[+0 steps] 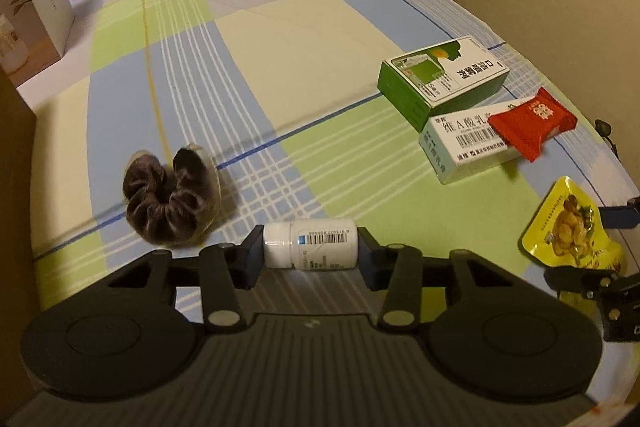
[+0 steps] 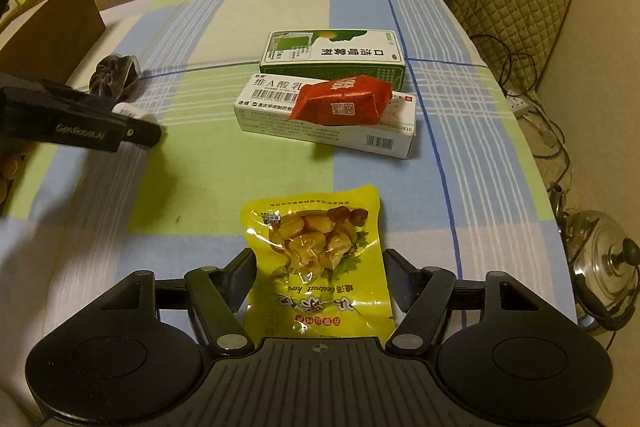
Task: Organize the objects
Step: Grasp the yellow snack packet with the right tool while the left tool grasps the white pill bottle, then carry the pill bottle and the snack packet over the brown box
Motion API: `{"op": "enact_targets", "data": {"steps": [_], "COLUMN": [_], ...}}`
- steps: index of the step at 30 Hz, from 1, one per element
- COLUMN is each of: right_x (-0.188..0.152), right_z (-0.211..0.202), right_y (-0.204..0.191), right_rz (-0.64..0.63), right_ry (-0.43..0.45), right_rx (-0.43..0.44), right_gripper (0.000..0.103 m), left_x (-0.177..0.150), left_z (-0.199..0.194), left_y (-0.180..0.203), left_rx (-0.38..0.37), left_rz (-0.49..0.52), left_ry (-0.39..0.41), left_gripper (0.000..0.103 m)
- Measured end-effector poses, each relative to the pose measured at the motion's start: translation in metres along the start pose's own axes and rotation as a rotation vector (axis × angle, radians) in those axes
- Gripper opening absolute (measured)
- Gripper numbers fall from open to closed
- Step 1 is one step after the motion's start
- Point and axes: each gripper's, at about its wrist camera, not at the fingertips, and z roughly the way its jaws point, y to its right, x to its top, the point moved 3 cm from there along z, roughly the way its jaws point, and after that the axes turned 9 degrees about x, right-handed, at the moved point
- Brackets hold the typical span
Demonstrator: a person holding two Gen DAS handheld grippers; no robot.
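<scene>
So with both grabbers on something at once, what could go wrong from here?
The left gripper clamps the white pill bottle end to end; being round, it could roll or pivot out when lifted. The right gripper straddles the yellow chestnut pouch without clearly pinching it; the flat, slick pouch may slide off. The red snack packet lies loose on the white medicine box and could fall off.
</scene>
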Motion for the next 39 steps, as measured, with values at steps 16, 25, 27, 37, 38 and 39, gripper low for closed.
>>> {"op": "enact_targets", "data": {"steps": [16,25,27,37,38,39], "right_x": [-0.001,-0.009,-0.011,-0.006,-0.005,-0.003], "right_z": [0.004,0.005,0.005,-0.003,-0.005,-0.008], "right_y": [-0.018,-0.046,-0.052,-0.076,-0.078,-0.08], "right_rz": [-0.058,-0.12,-0.125,-0.154,-0.152,-0.152], "right_ry": [-0.017,-0.044,-0.05,-0.049,-0.044,-0.038], "right_rx": [0.031,0.089,0.104,0.157,0.165,0.172], "right_gripper": [0.065,0.065,0.064,0.053,0.053,0.053], "left_x": [-0.063,-0.096,-0.101,-0.104,-0.103,-0.102], "left_z": [-0.046,-0.07,-0.073,-0.108,-0.112,-0.115], "left_y": [-0.02,-0.019,-0.018,-0.025,-0.027,-0.029], "left_rx": [0.052,0.071,0.073,0.073,0.076,0.078], "left_rz": [-0.079,-0.097,-0.1,-0.132,-0.138,-0.144], "left_ry": [-0.091,-0.11,-0.114,-0.058,-0.05,-0.044], "left_gripper": [0.041,0.041,0.041,0.041,0.041,0.041]}}
